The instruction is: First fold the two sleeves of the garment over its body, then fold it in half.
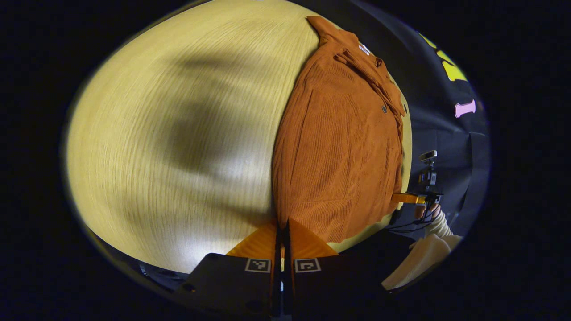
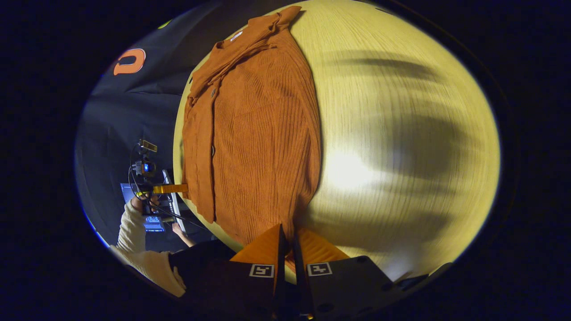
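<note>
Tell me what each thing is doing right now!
Garment: flat on the table, sleeves already folded over its body, not yet folded in half.
Left tongs: shut on the garment's hem.
Right tongs: shut on the hem's other corner.
Table: bare wood beside the garment.

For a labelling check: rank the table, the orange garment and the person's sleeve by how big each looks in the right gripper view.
1. Table: largest.
2. Orange garment: clearly smaller than the table.
3. Sleeve: smallest, though it sits off the table's edge, so its look may mislead.
</note>
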A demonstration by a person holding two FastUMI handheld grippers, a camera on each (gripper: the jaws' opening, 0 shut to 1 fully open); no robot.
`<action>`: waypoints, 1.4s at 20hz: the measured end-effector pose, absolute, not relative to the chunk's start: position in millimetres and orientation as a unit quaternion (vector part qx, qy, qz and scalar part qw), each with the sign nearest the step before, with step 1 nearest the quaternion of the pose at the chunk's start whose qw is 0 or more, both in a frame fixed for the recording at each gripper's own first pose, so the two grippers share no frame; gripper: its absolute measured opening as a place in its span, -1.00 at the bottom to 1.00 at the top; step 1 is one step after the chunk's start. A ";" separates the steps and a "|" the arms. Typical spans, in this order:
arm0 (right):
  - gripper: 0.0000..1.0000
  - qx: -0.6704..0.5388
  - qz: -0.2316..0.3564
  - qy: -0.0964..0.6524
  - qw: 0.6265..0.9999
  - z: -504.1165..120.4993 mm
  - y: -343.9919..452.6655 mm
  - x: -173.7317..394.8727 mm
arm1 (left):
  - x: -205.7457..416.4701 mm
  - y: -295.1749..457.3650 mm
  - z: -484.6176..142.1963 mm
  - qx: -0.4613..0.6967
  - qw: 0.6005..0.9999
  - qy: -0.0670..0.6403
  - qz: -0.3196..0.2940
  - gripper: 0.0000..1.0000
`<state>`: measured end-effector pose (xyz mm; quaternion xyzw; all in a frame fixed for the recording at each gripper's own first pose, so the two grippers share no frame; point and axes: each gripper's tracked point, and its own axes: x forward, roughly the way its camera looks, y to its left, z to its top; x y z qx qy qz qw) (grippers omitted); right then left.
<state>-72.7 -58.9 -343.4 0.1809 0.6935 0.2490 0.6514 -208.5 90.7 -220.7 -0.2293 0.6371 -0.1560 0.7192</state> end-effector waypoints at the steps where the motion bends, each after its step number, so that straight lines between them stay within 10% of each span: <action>1: -0.75 0.183 0.253 0.689 0.654 -340.8 -59.8 -74.9 | -204.6 88.0 -221.7 -0.219 0.722 0.639 -0.150 -0.94; 13: -0.75 0.258 0.275 0.629 0.679 -274.7 -58.5 -57.1 | -187.9 62.9 -153.4 -0.199 0.763 0.595 -0.154 -0.93; 28: -0.99 0.214 0.201 0.672 0.680 -339.2 -113.9 -65.7 | -192.7 62.3 -148.9 -0.164 0.760 0.609 -0.155 -0.94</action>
